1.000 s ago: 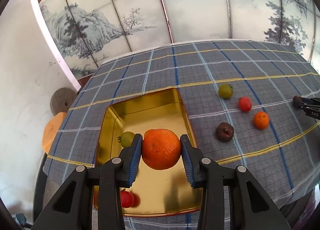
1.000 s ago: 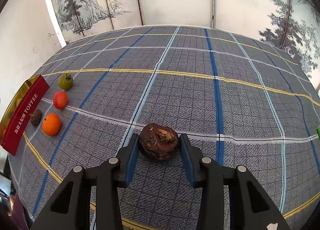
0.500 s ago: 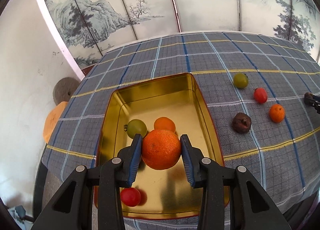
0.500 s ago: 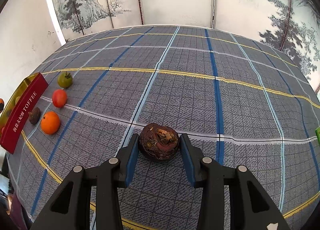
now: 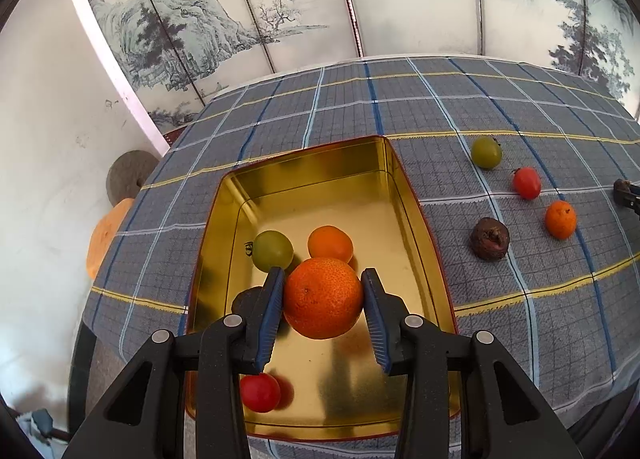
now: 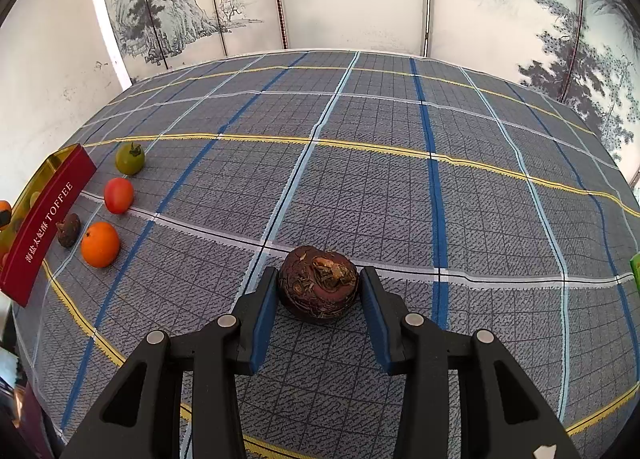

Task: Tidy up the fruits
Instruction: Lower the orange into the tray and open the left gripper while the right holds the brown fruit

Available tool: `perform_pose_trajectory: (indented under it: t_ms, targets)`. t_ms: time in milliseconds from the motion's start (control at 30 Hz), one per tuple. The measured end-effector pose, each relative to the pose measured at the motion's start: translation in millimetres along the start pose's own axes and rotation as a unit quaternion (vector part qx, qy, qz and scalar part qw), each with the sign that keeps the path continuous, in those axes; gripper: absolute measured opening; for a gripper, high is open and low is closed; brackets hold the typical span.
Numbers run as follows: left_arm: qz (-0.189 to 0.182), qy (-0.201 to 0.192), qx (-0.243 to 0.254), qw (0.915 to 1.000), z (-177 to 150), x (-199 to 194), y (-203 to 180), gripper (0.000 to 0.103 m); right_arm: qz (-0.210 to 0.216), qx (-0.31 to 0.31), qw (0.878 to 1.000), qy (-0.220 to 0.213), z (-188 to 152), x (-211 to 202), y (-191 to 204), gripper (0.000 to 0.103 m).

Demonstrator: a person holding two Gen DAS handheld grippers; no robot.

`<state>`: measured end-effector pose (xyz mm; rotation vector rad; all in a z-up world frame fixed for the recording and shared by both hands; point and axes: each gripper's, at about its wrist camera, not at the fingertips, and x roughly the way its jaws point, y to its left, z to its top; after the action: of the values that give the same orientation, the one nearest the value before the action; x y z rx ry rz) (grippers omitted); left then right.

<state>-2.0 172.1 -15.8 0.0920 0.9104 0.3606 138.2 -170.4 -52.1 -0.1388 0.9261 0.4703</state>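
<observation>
Your left gripper (image 5: pixel 323 297) is clamped on a large orange (image 5: pixel 322 298); both blue pads press its sides, and you hold it over the gold tin (image 5: pixel 312 163). The tin sits on the plaid tablecloth (image 5: pixel 360 107). Inside it lie a green fruit (image 5: pixel 272 250) and a smaller orange (image 5: pixel 330 243) side by side at mid-tin, a red tomato (image 5: pixel 260 392) near the front wall, and a dark object (image 5: pixel 246 301) partly hidden behind your left finger; what it is cannot be told.

Outside the tin, to its right on the cloth, four fruits lie apart from one another: a green tomato (image 5: pixel 486 152), a red tomato on the cloth (image 5: pixel 527 182), a small orange on the cloth (image 5: pixel 560 219) and a dark brown fruit (image 5: pixel 489 238).

Your right gripper (image 6: pixel 318 286) stands around a dark brown round fruit (image 6: pixel 318 284) well away from the tin's red side (image 6: pixel 44 227). The left pad touches it; a thin gap seems to show at the right pad, so a firm grip cannot be confirmed. Whether the fruit rests on the cloth or is lifted cannot be told.
</observation>
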Motion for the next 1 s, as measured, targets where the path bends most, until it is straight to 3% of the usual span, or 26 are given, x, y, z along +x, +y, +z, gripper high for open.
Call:
perform_pose_trajectory:
  t_ms: [467, 533, 600, 700, 800, 1000]
  targets:
    - [0.01, 0.005, -0.005, 0.9999, 0, 6, 4, 0.041, -0.002, 0.0, 1.0, 0.0, 0, 0, 1, 0.039]
    - [0.012, 0.002, -0.008, 0.9999, 0, 6, 6, 0.046, -0.003, -0.001, 1.0, 0.0, 0, 0, 2, 0.039]
    - [0.02, -0.011, -0.008, 0.9997, 1, 2, 7, 0.066, -0.005, -0.003, 1.0, 0.001, 0, 0, 2, 0.039]
    - [0.034, -0.044, -0.005, 0.9984, 1, -11, 9, 0.08, -0.007, -0.009, 1.0, 0.002, 0, 1, 3, 0.039]
    - [0.043, -0.062, -0.009, 0.9971, 1, -21, 17, 0.085, -0.005, -0.012, 1.0, 0.002, 0, 0, 5, 0.039]
    - [0.002, -0.074, -0.09, 0.9933, -22, -46, 52, 0.085, 0.016, 0.01, 1.0, -0.004, 3, -10, 11, 0.038]
